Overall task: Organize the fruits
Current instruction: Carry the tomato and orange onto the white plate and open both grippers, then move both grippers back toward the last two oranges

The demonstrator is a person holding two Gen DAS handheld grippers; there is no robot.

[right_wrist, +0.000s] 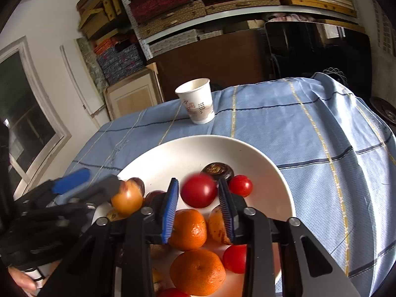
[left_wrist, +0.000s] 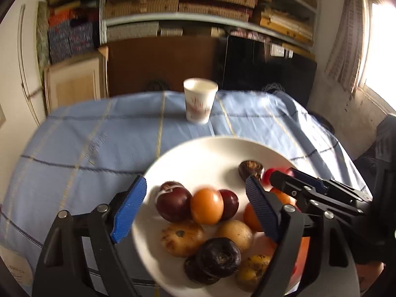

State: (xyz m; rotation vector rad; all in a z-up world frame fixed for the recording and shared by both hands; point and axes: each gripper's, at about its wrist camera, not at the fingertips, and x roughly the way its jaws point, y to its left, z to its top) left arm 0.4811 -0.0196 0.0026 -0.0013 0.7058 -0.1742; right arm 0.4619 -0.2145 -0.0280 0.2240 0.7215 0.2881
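Observation:
A white plate (left_wrist: 198, 146) (right_wrist: 198, 139) on the blue checked cloth holds several fruits. My left gripper (left_wrist: 195, 183) stands open wide over its near left part, above a dark plum (left_wrist: 173, 203) and an orange fruit (left_wrist: 206, 206), touching neither. My right gripper (right_wrist: 198, 182) hangs over the plate's right side, jaws a little apart. A blurred red tomato (right_wrist: 199, 190) sits just between its tips, and the pads do not visibly press it. Below lie two mandarins (right_wrist: 189, 230), more tomatoes (right_wrist: 240, 185) and a dark round fruit (right_wrist: 217, 169). The right gripper (left_wrist: 284, 180) also shows at the plate's right.
A white paper cup (left_wrist: 199, 101) (right_wrist: 198, 101) stands upright beyond the plate near the table's far edge. Blue cloth (left_wrist: 86, 148) lies bare left of the plate. Shelves of stacked boxes and a brown cabinet fill the back wall. A hand shows at the lower left in the right wrist view.

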